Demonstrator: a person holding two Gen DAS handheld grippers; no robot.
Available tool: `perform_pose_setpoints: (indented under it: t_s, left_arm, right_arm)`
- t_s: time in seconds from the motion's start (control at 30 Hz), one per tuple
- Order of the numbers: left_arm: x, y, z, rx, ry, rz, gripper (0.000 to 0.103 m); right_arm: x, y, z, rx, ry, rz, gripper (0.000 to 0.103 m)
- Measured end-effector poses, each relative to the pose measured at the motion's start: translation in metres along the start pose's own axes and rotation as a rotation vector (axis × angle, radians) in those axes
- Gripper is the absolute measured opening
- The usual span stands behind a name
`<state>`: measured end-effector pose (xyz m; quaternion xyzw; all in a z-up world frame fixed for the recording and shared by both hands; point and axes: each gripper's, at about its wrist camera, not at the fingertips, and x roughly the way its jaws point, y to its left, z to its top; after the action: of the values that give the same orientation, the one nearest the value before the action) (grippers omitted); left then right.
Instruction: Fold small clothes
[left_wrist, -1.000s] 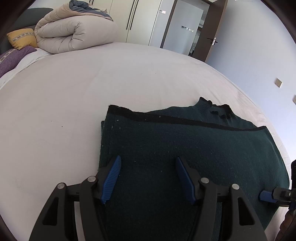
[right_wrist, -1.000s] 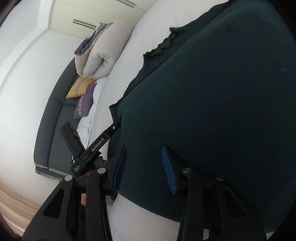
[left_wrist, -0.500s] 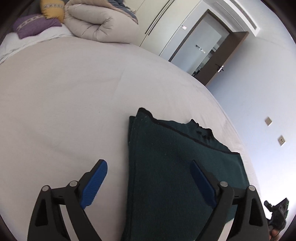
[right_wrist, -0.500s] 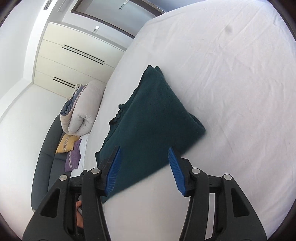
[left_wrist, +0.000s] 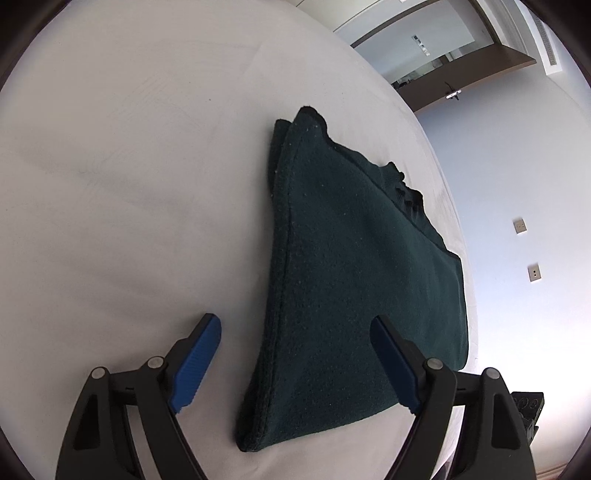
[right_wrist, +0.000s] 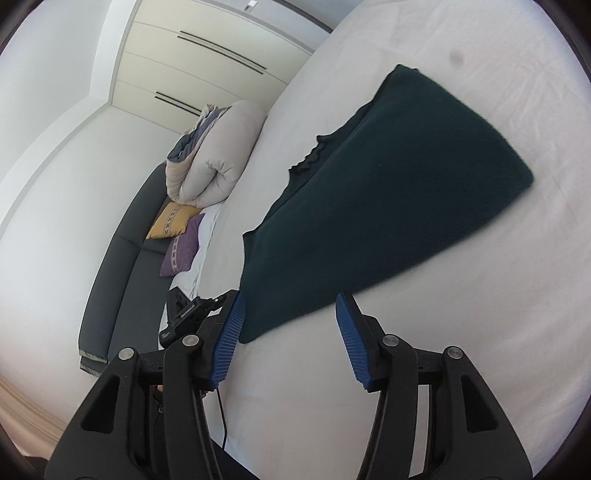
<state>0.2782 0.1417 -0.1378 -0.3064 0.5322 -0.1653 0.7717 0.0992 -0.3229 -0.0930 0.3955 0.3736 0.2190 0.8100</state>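
Observation:
A dark green knit sweater (left_wrist: 354, 280) lies folded flat on the white bed (left_wrist: 129, 184), its frilled collar at the far edge. My left gripper (left_wrist: 295, 365) is open and empty, hovering just above the sweater's near corner. In the right wrist view the sweater (right_wrist: 388, 199) lies ahead, and my right gripper (right_wrist: 290, 336) is open and empty, held over the sheet by its near edge. The left gripper's body (right_wrist: 184, 317) shows at the lower left of the right wrist view.
A rolled beige duvet (right_wrist: 214, 155), a yellow cushion (right_wrist: 171, 221) and a purple cushion (right_wrist: 183, 245) lie at the head of the bed against a dark headboard (right_wrist: 118, 266). White wardrobes (right_wrist: 207, 66) stand behind. An open door (left_wrist: 454, 74) is beyond the bed's far side.
Both grippers have drawn back from the sweater and lifted. The left jaws opened wider. The sweater stays folded on the bed.

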Motion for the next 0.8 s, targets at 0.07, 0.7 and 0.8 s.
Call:
perform_pose_setpoints:
  t_s: [0.07, 0.7, 0.8]
  left_arm:
    - [0.002, 0.0, 0.003, -0.009, 0.019, -0.004, 0.084]
    - [0.006, 0.012, -0.004, -0.125, 0.052, -0.153, 0.015]
    - [0.002, 0.008, -0.004, -0.128, 0.039, -0.161, 0.014]
  right_arm:
    - [0.009, 0.013, 0.003, -0.019, 0.023, 0.013, 0.051]
    - [0.253, 0.07, 0.079, -0.045, 0.36, 0.039, 0.051]
    - [0.283, 0.059, 0.083, -0.032, 0.393, 0.027, 0.053]
